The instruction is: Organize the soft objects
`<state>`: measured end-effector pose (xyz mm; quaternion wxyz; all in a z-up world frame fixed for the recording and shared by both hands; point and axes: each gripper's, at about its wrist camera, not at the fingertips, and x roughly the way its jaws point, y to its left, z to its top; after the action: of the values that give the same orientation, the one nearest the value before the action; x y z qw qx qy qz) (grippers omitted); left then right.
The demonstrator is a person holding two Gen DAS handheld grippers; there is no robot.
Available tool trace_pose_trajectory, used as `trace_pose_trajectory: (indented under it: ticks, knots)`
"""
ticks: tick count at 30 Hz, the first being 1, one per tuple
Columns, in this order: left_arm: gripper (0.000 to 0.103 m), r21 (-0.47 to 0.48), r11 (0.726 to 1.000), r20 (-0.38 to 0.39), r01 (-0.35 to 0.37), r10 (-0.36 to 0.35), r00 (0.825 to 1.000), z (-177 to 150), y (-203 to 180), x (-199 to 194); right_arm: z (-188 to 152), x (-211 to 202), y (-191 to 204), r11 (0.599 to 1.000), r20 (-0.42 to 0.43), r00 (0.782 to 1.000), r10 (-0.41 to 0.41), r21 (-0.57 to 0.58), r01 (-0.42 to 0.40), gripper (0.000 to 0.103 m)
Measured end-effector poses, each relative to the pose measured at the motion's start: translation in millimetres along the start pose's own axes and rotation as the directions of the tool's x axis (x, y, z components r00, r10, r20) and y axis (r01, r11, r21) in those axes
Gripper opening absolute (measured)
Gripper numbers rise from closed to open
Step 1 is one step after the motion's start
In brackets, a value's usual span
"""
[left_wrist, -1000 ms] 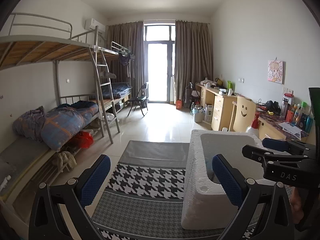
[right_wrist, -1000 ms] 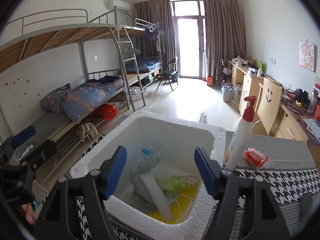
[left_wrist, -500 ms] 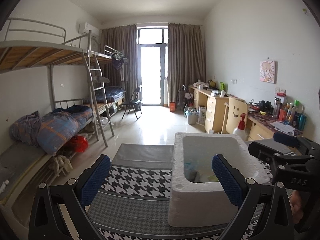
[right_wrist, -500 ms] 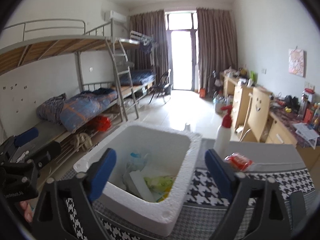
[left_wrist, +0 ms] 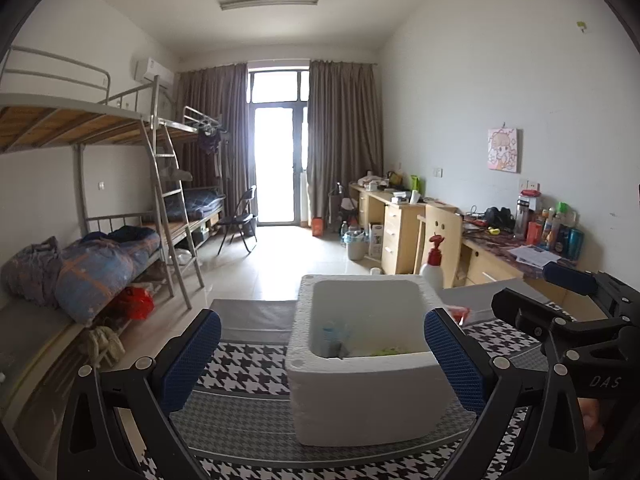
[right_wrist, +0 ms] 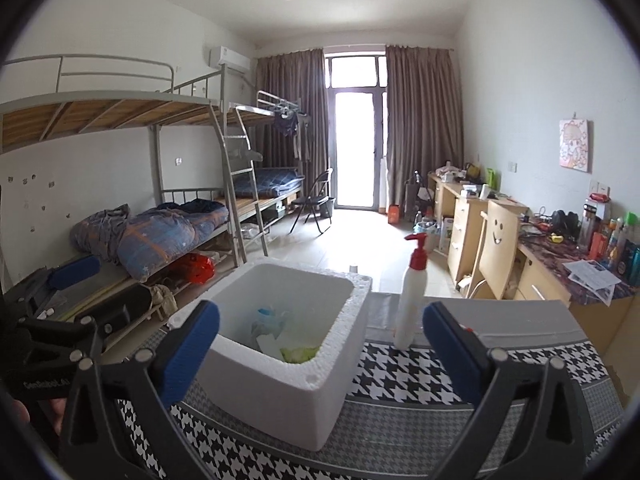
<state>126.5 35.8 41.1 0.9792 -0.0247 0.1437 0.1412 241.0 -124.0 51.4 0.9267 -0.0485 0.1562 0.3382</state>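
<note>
A white foam box [left_wrist: 366, 396] [right_wrist: 276, 388] stands on a houndstooth cloth [left_wrist: 244, 372] [right_wrist: 404, 376]. Inside it lie soft packets in blue, white and green [right_wrist: 280, 336] [left_wrist: 340, 340]. My left gripper [left_wrist: 322, 364] is open and empty, level with the box's near wall, its right pad [left_wrist: 454, 360] beside the box's right edge. My right gripper [right_wrist: 322, 356] is open and empty, held before the box. A small red packet [left_wrist: 458, 313] lies on the cloth behind the box's right side. The other gripper shows at the frame edge in each view [left_wrist: 580, 320] [right_wrist: 60, 320].
A white pump bottle with a red top [right_wrist: 412, 292] [left_wrist: 434, 264] stands right of the box. Bunk beds with bedding [right_wrist: 160, 236] line the left wall. Desks [right_wrist: 476, 216] and a chair with a smiley face [right_wrist: 498, 248] line the right wall.
Both grippers have drawn back and up from the box, which now looks smaller. The right gripper's jaws have opened wider. The box has not moved.
</note>
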Motion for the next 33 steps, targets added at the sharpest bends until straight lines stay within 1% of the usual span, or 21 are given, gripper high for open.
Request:
trace_pose_trajectory:
  ticks: [9,14,20,24,26,30,33]
  knots:
    - [0.102,0.004,0.999,0.027,0.038,-0.038,0.999,-4,-10,-19,-3,-23,-7,1.0,0.036,0.999,-0.005,0.008,0.005,0.103]
    - [0.102,-0.007,1.0,0.054,0.03,-0.029,0.998,-8,-12,-27,-10,-34,-11,1.0,0.053,0.999,-0.013,0.013,0.012,0.103]
    - [0.102,-0.012,1.0,0.067,0.012,-0.011,0.998,-15,-17,-37,-20,-38,-11,1.0,0.057,0.998,-0.022,0.002,0.022,0.103]
    - [0.102,-0.018,1.0,0.091,-0.011,0.012,0.996,-21,-18,-44,-27,-43,-12,1.0,0.063,0.998,-0.021,0.012,0.02,0.103]
    - [0.102,-0.027,1.0,0.088,-0.005,0.008,0.996,-22,-18,-44,-31,-47,-11,1.0,0.073,0.997,-0.019,0.004,0.019,0.103]
    - [0.102,-0.012,1.0,0.101,-0.009,0.01,0.995,-27,-20,-46,-39,-54,-11,0.999,0.099,0.995,-0.033,-0.01,0.034,0.103]
    - [0.102,-0.014,1.0,0.094,-0.005,0.007,0.996,-31,-21,-46,-45,-58,-12,0.999,0.109,0.993,-0.036,-0.003,0.036,0.103]
